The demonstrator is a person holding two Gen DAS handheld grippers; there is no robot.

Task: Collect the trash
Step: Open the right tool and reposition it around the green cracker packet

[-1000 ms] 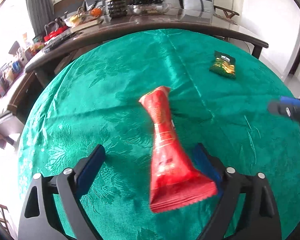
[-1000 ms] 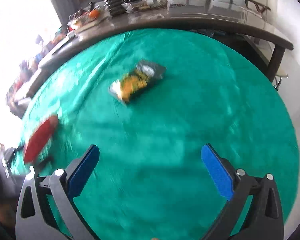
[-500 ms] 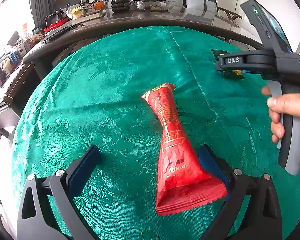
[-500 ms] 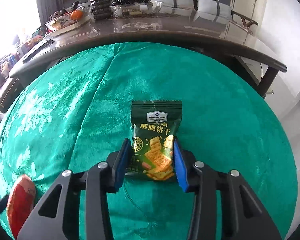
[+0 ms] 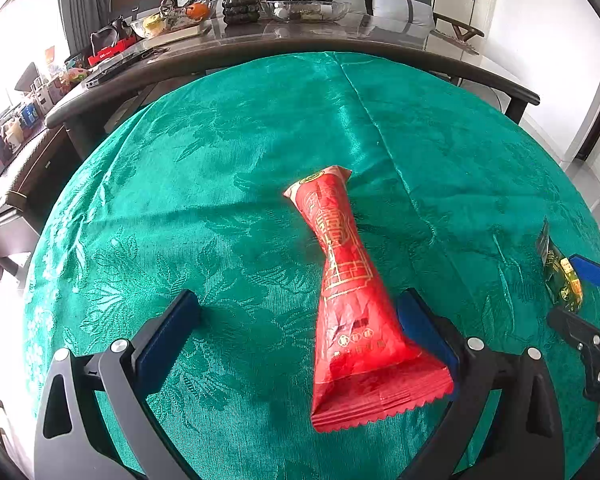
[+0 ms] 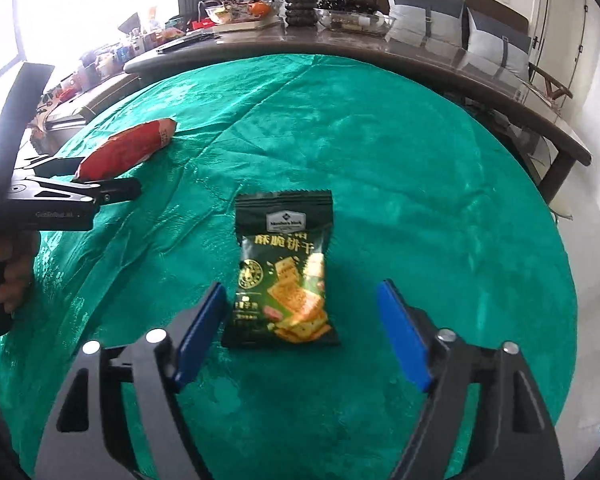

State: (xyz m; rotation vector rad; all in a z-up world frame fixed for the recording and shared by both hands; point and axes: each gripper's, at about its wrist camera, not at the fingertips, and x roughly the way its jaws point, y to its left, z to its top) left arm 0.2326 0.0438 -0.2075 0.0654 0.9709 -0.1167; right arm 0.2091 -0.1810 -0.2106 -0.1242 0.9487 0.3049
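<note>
A crumpled red snack wrapper [image 5: 352, 304] lies on the green tablecloth [image 5: 220, 184], between the fingers of my left gripper [image 5: 300, 312]. That gripper is open, and the wrapper rests close to its right finger. A dark green cracker packet [image 6: 284, 272] lies flat on the cloth between the blue pads of my right gripper [image 6: 302, 300]. Its jaws are opening and the pads stand clear of the packet. The right wrist view also shows the red wrapper [image 6: 128, 148] and the left gripper [image 6: 112, 192] at the left. The green packet [image 5: 560, 276] shows at the left wrist view's right edge.
The round table's edge drops off all around the green cloth. Behind it stands a long dark table [image 5: 340, 40] with glass bowls, a potted plant [image 5: 240, 4] and clutter. A hand [image 6: 12, 280] holds the left gripper's handle.
Half a second ago the right jaws were closed on the green packet; now they are wide apart and the packet lies between them. The right gripper shifted sideways. The left gripper kept still.
</note>
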